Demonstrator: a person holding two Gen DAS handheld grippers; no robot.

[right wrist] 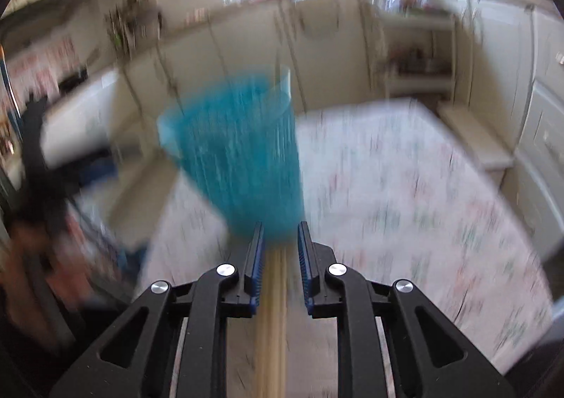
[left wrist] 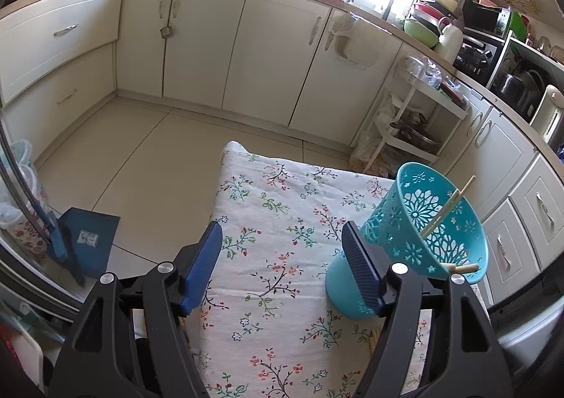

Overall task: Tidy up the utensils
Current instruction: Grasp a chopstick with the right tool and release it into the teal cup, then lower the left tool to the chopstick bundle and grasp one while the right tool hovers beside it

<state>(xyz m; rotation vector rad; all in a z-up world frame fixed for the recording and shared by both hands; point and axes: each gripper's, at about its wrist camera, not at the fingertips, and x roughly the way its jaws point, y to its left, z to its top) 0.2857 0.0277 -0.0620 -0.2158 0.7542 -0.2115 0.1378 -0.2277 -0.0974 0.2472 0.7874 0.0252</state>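
A turquoise perforated holder (left wrist: 419,239) stands on the floral cloth (left wrist: 282,257), with wooden chopsticks (left wrist: 447,207) leaning inside it and one end over its rim. My left gripper (left wrist: 282,243) is open and empty, its right finger just in front of the holder. The right wrist view is heavily blurred. There the holder (right wrist: 239,155) stands just ahead of my right gripper (right wrist: 280,236). Its fingers are partly open, with more wooden chopsticks (right wrist: 271,320) lying lengthwise between them. I cannot tell whether the pads touch the chopsticks.
Cream kitchen cabinets (left wrist: 225,45) ring the tiled floor (left wrist: 141,165). A white shelf cart (left wrist: 416,123) stands behind the table's far right corner. A blue dustpan (left wrist: 84,232) lies on the floor at left. More chopsticks (left wrist: 373,338) lie on the cloth under my left gripper's right arm.
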